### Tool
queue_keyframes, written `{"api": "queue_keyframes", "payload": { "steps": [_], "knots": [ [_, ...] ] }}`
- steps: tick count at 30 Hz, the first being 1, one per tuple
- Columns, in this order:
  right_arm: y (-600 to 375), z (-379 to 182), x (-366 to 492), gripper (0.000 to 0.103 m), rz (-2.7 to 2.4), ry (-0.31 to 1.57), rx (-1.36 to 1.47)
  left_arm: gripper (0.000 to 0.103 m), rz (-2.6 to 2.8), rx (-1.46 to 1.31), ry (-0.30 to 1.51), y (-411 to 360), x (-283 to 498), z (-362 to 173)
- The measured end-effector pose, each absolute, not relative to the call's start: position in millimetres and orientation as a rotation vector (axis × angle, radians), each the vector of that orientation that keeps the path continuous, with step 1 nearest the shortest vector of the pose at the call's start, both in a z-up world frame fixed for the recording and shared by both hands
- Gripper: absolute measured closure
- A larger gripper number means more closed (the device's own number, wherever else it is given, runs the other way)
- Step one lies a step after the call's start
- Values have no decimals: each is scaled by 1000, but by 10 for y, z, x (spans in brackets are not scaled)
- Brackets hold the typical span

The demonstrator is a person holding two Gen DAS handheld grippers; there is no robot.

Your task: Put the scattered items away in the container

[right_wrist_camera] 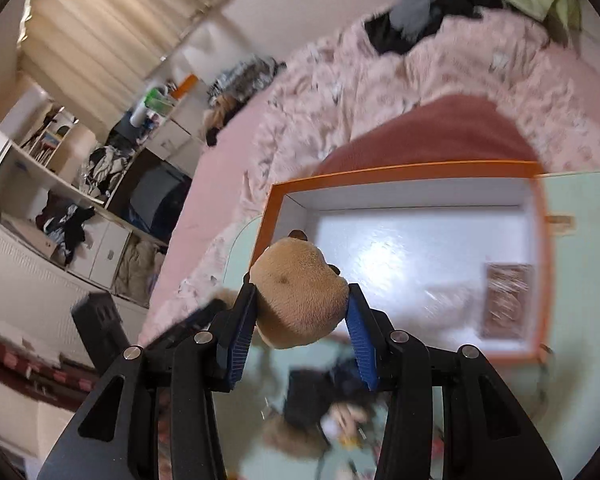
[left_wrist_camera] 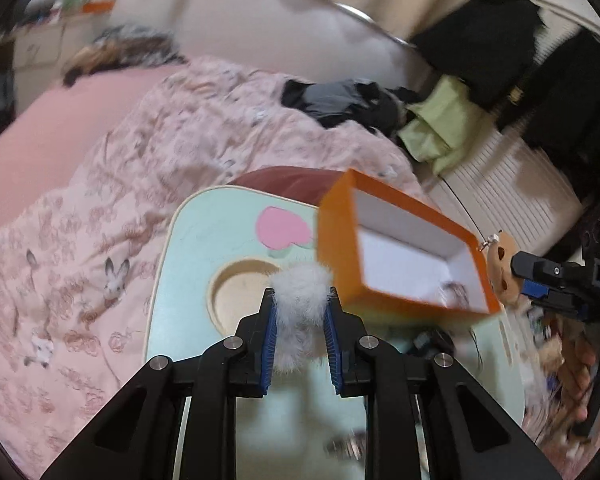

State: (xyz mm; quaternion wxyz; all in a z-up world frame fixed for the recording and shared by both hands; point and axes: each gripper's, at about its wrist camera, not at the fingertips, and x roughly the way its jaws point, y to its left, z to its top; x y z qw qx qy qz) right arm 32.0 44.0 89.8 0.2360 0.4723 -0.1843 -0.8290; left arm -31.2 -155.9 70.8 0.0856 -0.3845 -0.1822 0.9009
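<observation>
Blur is smearing the clutter (right_wrist_camera: pixel 332 412) on the near surface (left_wrist_camera: pixel 204 232) beyond recognition. The left gripper (left_wrist_camera: pixel 300 304) is clenching a white pompom (left_wrist_camera: pixel 298 312); the right gripper (right_wrist_camera: pixel 300 300) is grasping a brown plush (right_wrist_camera: pixel 300 300) beside the orange box (right_wrist_camera: pixel 400 174), a pink bed (left_wrist_camera: pixel 100 184) lying beyond.

Orange box (right_wrist_camera: pixel 404 176) interior mostly free

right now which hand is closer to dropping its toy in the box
Right. Its gripper holds the brown plush toy at the orange box rim, over the open inside. The left gripper holds its white pompom beside the box's outer wall.
</observation>
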Motion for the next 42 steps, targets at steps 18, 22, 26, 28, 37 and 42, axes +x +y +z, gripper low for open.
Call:
{"api": "queue_keyframes", "payload": {
  "steps": [18, 22, 26, 28, 37, 42],
  "knots": [
    [869, 135, 1018, 35, -2558, -533, 1293, 51, 2640, -1171, -426, -937, -315, 631],
    [915, 171, 1186, 35, -2696, -484, 1236, 46, 2751, -1106, -296, -777, -351, 989],
    [849, 21, 1291, 35, -2691, -489, 1222, 44, 2606, -1186, -236, -427, -683, 1146],
    [868, 8, 1364, 35, -2694, -483, 1213, 44, 2544, -1253, -191, -212, -923, 1151],
    [870, -41, 1401, 35, -2652, -528, 1193, 59, 2296, -1555, -50, 526, -1709, 849],
    [920, -77, 1408, 35, -2632, -561, 1204, 66, 2223, -1673, 2, 702, -1854, 580]
  ]
}}
